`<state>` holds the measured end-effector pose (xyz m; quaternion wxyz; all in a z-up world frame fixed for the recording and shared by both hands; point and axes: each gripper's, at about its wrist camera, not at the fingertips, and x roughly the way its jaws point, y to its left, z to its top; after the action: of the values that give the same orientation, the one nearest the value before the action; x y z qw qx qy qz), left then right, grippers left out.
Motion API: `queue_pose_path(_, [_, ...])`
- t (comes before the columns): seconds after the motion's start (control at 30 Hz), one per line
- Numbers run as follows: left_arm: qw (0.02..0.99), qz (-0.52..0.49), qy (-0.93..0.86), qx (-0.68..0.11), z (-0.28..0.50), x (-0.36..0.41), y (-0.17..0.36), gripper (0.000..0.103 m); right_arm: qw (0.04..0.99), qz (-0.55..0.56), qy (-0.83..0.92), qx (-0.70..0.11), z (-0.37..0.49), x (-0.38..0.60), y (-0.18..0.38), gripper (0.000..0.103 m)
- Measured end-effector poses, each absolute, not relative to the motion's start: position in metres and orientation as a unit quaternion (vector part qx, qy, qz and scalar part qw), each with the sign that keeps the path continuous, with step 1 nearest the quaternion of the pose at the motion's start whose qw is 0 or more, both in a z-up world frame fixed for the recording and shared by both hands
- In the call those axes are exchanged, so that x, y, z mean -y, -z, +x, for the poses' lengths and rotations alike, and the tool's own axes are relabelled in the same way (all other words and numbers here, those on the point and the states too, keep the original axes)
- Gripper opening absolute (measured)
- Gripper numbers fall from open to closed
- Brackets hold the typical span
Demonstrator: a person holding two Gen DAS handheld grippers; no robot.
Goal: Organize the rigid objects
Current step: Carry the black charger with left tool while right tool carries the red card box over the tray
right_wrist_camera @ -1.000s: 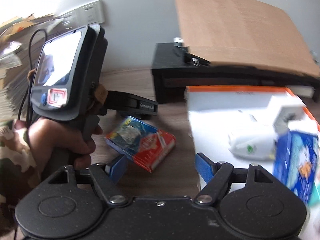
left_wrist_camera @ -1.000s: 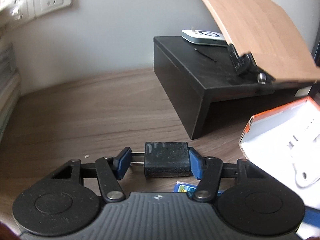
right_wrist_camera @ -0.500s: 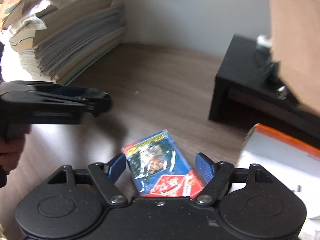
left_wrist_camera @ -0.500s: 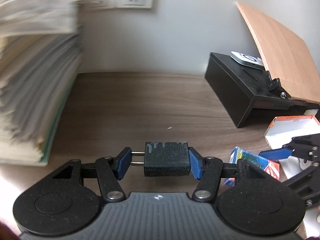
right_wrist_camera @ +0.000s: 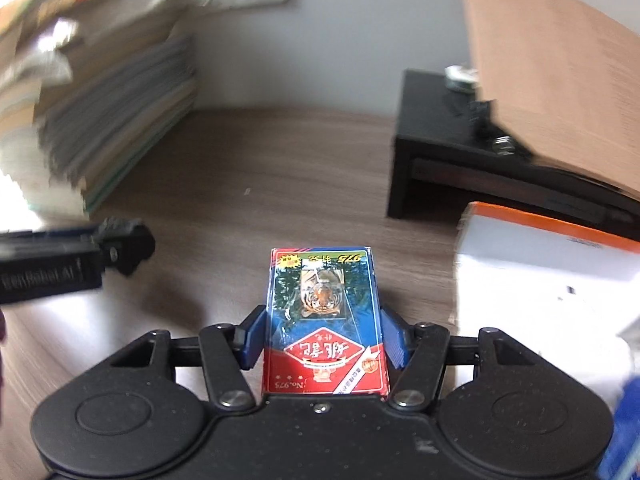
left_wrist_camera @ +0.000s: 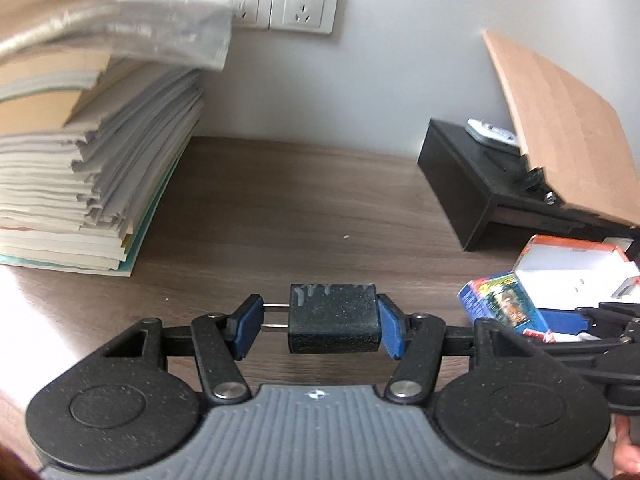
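1. The left gripper point(left_wrist_camera: 320, 325) is clamped on a black plug adapter point(left_wrist_camera: 333, 319); one blue pad presses the tips of its two metal prongs point(left_wrist_camera: 275, 316), the other pad its flat back; the adapter is held crosswise above the wooden desk point(left_wrist_camera: 304, 208).
2. The right gripper point(right_wrist_camera: 322, 335) has its jaws closing on a playing-card box point(right_wrist_camera: 325, 320), blue and red with a tiger picture; the box lies lengthwise between the blue pads, which sit against its long sides; whether they press it firmly I cannot tell for sure, though they look to be in contact.
3. In the left wrist view the card box point(left_wrist_camera: 502, 304) shows at the right edge, between the right gripper's point(left_wrist_camera: 576, 326) fingers; in the right wrist view the left gripper point(right_wrist_camera: 76, 258) juts in from the left, well apart from the card box.
4. Just right of the card box stands a white carton with an orange rim point(right_wrist_camera: 552, 264); behind it a black riser point(right_wrist_camera: 448, 148) sits against the wall, with a small white device point(left_wrist_camera: 492, 134) on top and a tilted brown board point(right_wrist_camera: 552, 68) over it.
5. At the far left a tall stack of papers and booklets point(left_wrist_camera: 80, 184) rests on the desk; above it, wall sockets point(left_wrist_camera: 304, 4) are fixed to the pale wall.
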<state>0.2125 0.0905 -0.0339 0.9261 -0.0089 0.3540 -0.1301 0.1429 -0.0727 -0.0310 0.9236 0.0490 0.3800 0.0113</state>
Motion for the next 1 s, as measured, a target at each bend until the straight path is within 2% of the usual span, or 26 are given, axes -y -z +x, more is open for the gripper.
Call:
queue_pose_path(0.43, [0.933, -0.007, 0.174, -0.316, 0.131, 0.000, -0.008, 0.061, 0.949, 0.083, 0.034, -0.301, 0.041, 0.156, -0.046, 0.072])
queue_pose_path(0.73, [0.929, 0.001, 0.199, -0.311, 0.071, 0.083, -0.015, 0.061, 0.947, 0.088, 0.095, -0.293, -0.048, 0.256, -0.050, 0.072])
queue_pose_path(1.0, [0.929, 0.021, 0.204, -0.308, 0.034, 0.131, -0.011, 0.061, 0.947, 0.088, 0.092, -0.296, -0.086, 0.292, -0.042, 0.072])
